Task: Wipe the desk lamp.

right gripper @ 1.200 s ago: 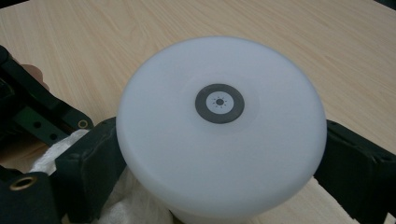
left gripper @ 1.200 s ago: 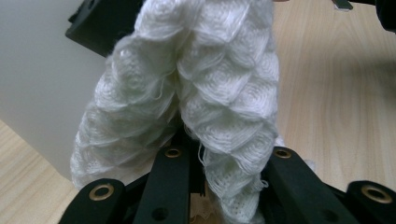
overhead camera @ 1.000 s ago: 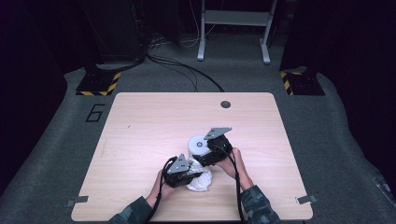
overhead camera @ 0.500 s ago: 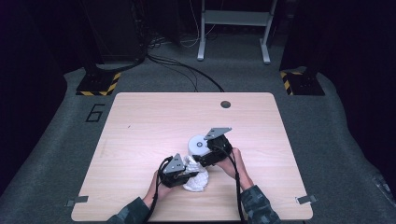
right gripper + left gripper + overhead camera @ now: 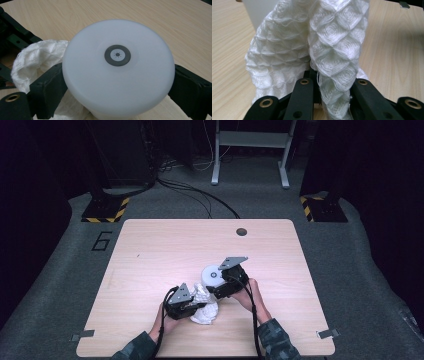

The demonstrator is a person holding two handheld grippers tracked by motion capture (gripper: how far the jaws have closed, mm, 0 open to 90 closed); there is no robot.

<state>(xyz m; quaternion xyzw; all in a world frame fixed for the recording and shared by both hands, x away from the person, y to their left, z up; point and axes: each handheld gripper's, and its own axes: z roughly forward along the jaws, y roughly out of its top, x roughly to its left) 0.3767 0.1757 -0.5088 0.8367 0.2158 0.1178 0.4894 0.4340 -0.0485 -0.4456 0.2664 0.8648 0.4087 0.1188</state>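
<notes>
- One white cup (image 5: 212, 275) was seen, turned so that its flat bottom with a grey ring mark faced up and toward the right gripper's camera; it was held just above the near middle of the table (image 5: 150, 250).
- The cup (image 5: 117, 67) was grasped by the right gripper (image 5: 226, 282), one black jaw pressed against each side of its wall, as shown in the right gripper view.
- One white quilted cloth (image 5: 202, 304) was counted, bunched between the two grippers, its lower part resting on the table just in front of the person.
- In the left gripper view a fold of the cloth (image 5: 332, 50) was pinched between the nearly closed jaws of the left gripper (image 5: 184, 301), and the cloth rose from there toward the cup's wall at the top of that view.
- In the right gripper view the cloth (image 5: 37, 60) was seen touching the cup at its left side and passing under it.
- Two grippers, two hands and two patterned sleeves were counted; each gripper trailed one cable.
- One dark round hole (image 5: 241, 231) was seen near the far edge of the table.
- One figure 6 (image 5: 102, 240) was marked on the grey floor, left of the table.
- Compared with a second earlier, the left gripper and the cloth were placed slightly nearer the person, while the right gripper and the cup were left where they had been.
</notes>
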